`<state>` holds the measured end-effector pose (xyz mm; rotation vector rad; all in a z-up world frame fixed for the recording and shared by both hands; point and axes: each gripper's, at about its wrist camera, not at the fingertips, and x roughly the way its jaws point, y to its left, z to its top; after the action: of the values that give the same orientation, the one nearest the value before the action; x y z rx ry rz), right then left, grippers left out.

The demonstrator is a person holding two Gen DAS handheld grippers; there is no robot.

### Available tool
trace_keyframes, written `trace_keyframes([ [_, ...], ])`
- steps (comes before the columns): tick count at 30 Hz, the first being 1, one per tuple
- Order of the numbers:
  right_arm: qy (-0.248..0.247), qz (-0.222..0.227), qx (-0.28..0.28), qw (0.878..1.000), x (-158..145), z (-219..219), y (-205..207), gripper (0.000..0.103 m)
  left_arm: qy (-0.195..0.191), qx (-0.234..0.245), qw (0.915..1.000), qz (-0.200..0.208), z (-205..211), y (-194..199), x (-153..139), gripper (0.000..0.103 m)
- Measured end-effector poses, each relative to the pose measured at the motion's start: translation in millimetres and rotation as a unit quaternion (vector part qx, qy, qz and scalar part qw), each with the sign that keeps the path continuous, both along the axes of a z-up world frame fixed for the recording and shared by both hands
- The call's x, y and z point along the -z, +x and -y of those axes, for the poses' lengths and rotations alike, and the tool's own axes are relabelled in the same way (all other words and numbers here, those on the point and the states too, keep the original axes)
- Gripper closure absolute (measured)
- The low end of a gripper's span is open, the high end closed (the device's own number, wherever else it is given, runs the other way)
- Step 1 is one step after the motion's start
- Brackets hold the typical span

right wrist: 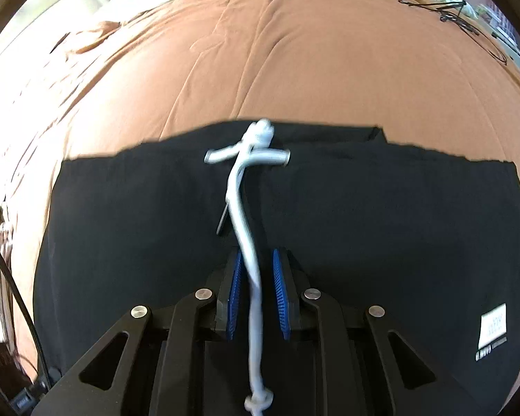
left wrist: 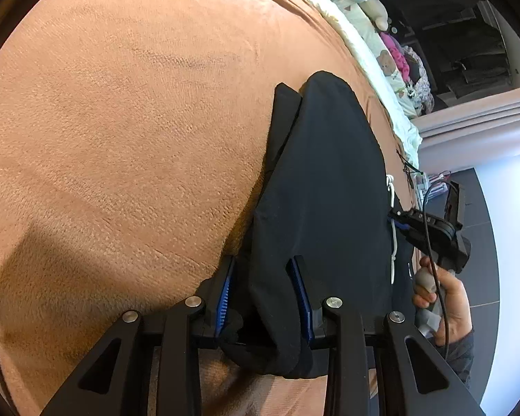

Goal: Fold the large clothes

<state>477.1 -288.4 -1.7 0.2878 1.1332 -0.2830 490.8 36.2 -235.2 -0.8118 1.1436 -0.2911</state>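
Note:
A black garment point(left wrist: 326, 180) lies folded on a brown blanket point(left wrist: 121, 121). In the left wrist view my left gripper point(left wrist: 265, 267) stands open, its blue pads on either side of a thick fold of the black cloth. My right gripper point(left wrist: 398, 216) shows there at the garment's far edge, by the white drawstring point(left wrist: 393, 242). In the right wrist view the garment point(right wrist: 364, 225) spreads wide with a white label point(right wrist: 492, 326) at right. My right gripper point(right wrist: 257, 260) is open; the white drawstring point(right wrist: 246, 228) runs between its pads.
The brown blanket point(right wrist: 294, 69) covers the bed. Cream bedding with plush toys point(left wrist: 381, 45) lies along the far edge. A black cable point(right wrist: 447, 10) rests on the blanket's far right corner. Dark floor point(left wrist: 478, 242) lies beyond the bed.

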Motion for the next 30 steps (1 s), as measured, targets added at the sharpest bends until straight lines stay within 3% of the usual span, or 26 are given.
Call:
trace_keyframes([
  [9, 0.031, -0.017, -0.029, 0.999, 15.9, -30.0, -55.2, 0.088, -0.015, -0.001, 0.9998, -0.011, -2.8, 2.2, 1.4, 0.076],
  [14, 0.077, -0.015, -0.029, 0.996, 26.1, -38.8, -76.2, 0.088, -0.022, -0.004, 0.9997, -0.013, -1.7, 1.9, -6.6, 0.086],
  [19, 0.133, -0.005, 0.008, 0.991, 39.2, -30.4, -95.1, 0.087, -0.013, 0.004, 0.9999, 0.005, 3.3, 2.4, -28.0, 0.089],
  [30, 0.105, -0.033, -0.041, 0.993, 71.9, -70.4, -114.5, 0.087, -0.025, 0.031, 0.9966, 0.072, 25.7, 1.7, -79.5, 0.091],
])
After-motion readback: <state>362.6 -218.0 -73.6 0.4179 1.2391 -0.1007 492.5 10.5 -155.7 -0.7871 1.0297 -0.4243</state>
